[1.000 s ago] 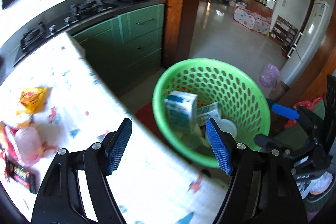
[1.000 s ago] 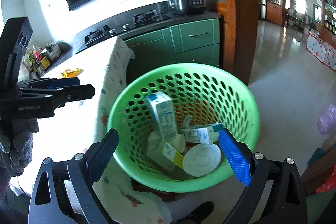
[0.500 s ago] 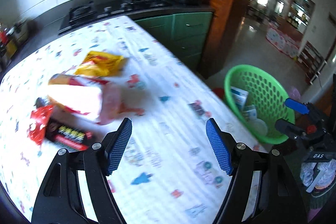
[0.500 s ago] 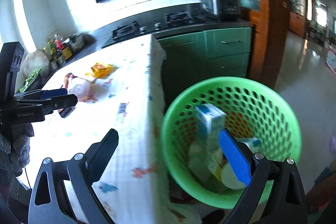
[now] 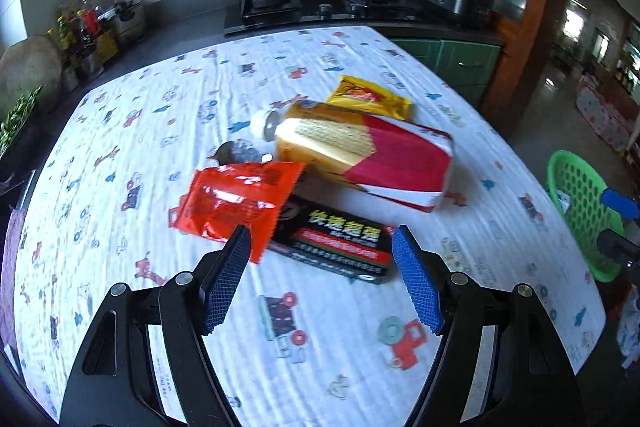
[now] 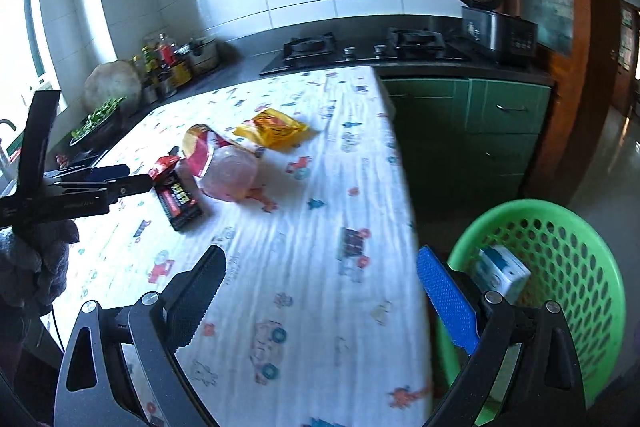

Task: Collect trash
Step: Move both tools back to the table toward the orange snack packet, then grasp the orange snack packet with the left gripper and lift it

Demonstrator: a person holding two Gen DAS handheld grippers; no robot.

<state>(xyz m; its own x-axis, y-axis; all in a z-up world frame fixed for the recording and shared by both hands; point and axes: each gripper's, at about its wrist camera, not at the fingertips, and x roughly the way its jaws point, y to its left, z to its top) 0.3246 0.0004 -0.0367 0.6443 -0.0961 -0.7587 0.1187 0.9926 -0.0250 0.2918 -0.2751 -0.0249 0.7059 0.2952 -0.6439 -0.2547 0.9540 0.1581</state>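
Two tools spread, both empty: left tool point(image 5: 322, 275), right tool point(image 6: 320, 297) | trash on table point(image 5: 120, 131): red wrapper point(image 5: 236, 199), black box point(image 5: 336, 241), yellow packet point(image 5: 370, 99) | green basket point(image 6: 576, 267) beside table, carton point(image 6: 500, 273) inside

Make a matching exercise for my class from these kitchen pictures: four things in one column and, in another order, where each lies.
Things:
1. orange-red wrapper
2. black box
3. yellow packet
4. blue-and-white carton

Places:
A. inside the green basket
B. farthest across the tablecloth, behind the big red-and-white bag
C. lying partly on top of the black box
D. flat on the cloth, just ahead of the open left gripper

Pairs: 1-C, 2-D, 3-B, 4-A
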